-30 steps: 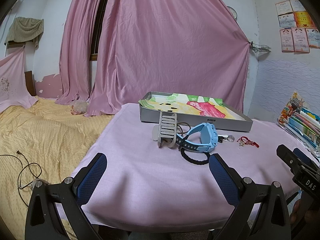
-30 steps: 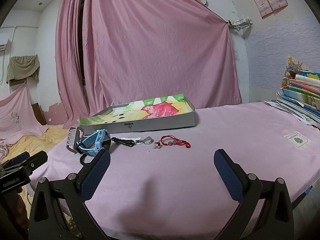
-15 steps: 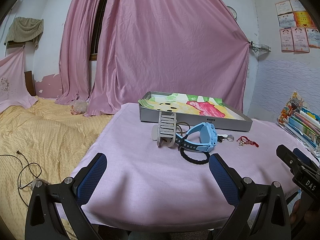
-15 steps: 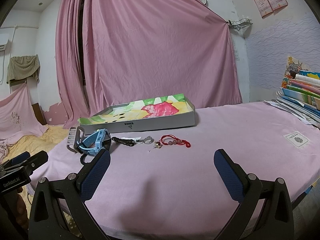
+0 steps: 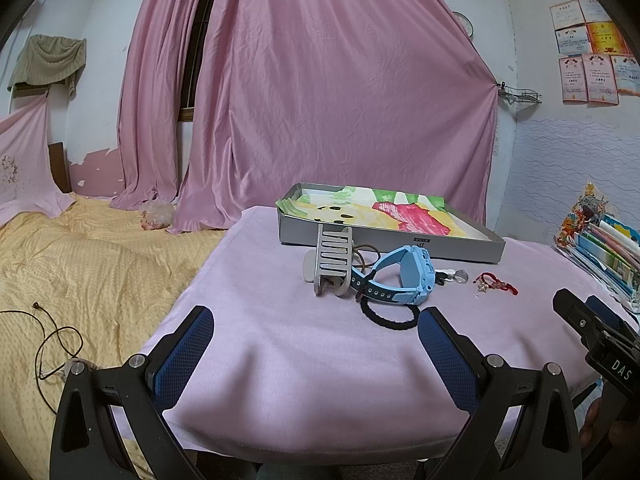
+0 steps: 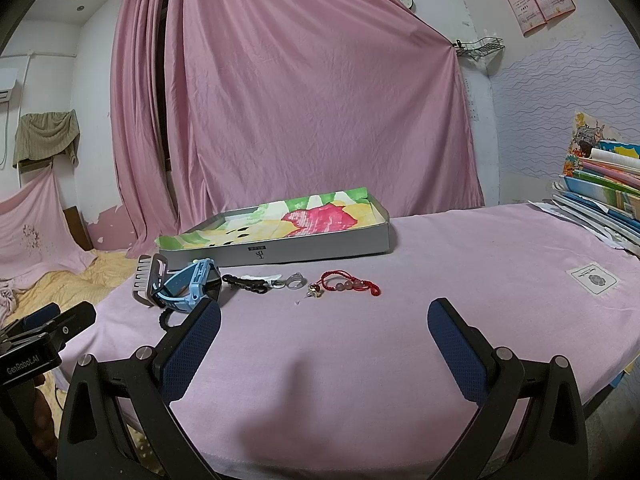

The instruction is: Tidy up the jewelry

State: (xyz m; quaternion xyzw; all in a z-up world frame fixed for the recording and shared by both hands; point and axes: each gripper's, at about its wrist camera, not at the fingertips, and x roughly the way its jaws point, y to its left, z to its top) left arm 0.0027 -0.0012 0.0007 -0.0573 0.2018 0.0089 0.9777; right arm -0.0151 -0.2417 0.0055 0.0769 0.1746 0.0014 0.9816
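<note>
The left gripper (image 5: 316, 336) and the right gripper (image 6: 324, 328) both hang with jaws spread wide and hold nothing, over the bare near part of the pink table (image 6: 460, 280); "GenRobot.AI" and "DAS" are printed on the gripper bodies. The jewelry lies in a row just in front of the tray (image 6: 320, 250): a grey clip (image 5: 332, 260), a blue watch (image 5: 404, 276), a black band (image 5: 390, 316), a ring (image 6: 296, 281) and a red bracelet (image 6: 348, 285). The tray's front wall has a small label too small to read.
</note>
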